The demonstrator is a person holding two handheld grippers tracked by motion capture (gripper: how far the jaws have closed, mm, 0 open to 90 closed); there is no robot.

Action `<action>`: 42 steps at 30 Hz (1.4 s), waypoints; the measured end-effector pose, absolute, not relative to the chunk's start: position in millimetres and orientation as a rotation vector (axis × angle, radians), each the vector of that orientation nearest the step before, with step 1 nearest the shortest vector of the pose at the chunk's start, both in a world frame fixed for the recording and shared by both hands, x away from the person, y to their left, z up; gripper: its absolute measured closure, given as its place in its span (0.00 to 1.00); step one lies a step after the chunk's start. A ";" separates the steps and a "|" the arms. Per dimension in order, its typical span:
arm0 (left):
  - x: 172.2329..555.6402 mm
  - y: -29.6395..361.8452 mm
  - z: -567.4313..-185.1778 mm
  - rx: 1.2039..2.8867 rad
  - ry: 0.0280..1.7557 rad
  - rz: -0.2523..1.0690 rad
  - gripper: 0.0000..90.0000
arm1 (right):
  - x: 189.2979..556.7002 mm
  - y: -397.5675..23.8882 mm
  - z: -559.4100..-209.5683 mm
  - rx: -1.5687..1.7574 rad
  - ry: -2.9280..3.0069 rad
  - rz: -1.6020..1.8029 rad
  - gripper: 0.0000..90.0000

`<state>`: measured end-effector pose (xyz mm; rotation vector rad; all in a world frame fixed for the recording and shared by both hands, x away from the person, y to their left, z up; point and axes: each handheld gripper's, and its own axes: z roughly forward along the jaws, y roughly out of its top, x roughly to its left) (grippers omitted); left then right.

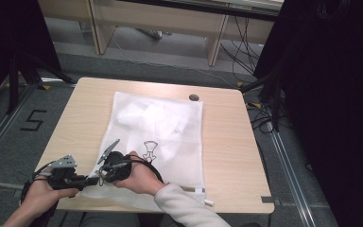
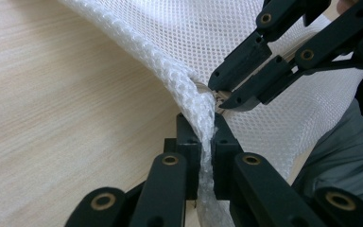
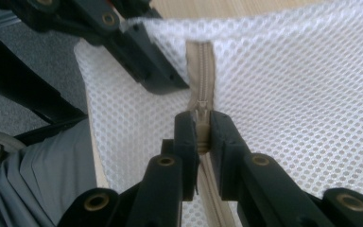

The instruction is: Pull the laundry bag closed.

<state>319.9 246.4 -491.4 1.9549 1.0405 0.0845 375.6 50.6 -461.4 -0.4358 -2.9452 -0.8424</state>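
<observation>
Both grippers are working at the near left corner of the tabletop, where a white mesh laundry bag is lying flat. Its far edge is reaching toward the far edge of the tabletop, its near edge is running along the near edge, and its near left corner is where the two tools are meeting.

Seen in the high view, the left gripper is lying low by the near left corner of the tabletop, pointing toward the bag's corner. In the left gripper view its jaws are pinching a bunched fold of the bag's mesh edge tightly between the pads, with the fabric rising out of them in a ridge.

The right gripper, carried by the hand with the pale sleeve, is coming in from the right and meeting the left one tip to tip. In the right gripper view its jaws are clamping the beige zipper pull, with the beige zipper tape running straight away from them across the mesh toward the other gripper's black jaws.

A small black outline drawing is showing on the bag just beyond the right hand, and a small dark round disc is sitting on the tabletop near its far edge, just past the bag's far right corner.
</observation>
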 end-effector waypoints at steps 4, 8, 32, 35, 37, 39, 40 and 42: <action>320.2 248.2 -489.7 1.959 1.023 0.082 0.95 | 373.3 49.2 -459.9 -0.476 -2.953 -0.806 0.92; 319.4 249.3 -488.5 1.940 1.025 0.096 0.95 | 373.2 47.3 -461.4 -0.473 -2.965 -0.790 0.92; 320.3 249.1 -486.9 1.969 1.018 0.189 0.95 | 376.7 30.5 -467.6 -0.439 -2.964 -0.768 0.92; 320.5 249.9 -486.9 1.976 1.016 0.196 0.95 | 376.1 29.1 -468.1 -0.466 -2.964 -0.762 0.92; 320.9 250.0 -487.2 1.982 1.009 0.195 0.95 | 376.5 27.9 -468.3 -0.457 -2.972 -0.762 0.92; 320.9 249.5 -488.0 1.972 1.009 0.200 0.95 | 375.5 26.7 -468.0 -0.476 -2.959 -0.771 0.92; 320.9 249.5 -488.0 1.972 1.009 0.200 0.95 | 375.3 26.1 -468.0 -0.477 -2.959 -0.779 0.92; 321.2 249.7 -487.7 1.989 1.008 0.201 0.95 | 375.5 23.5 -468.4 -0.480 -2.959 -0.786 0.92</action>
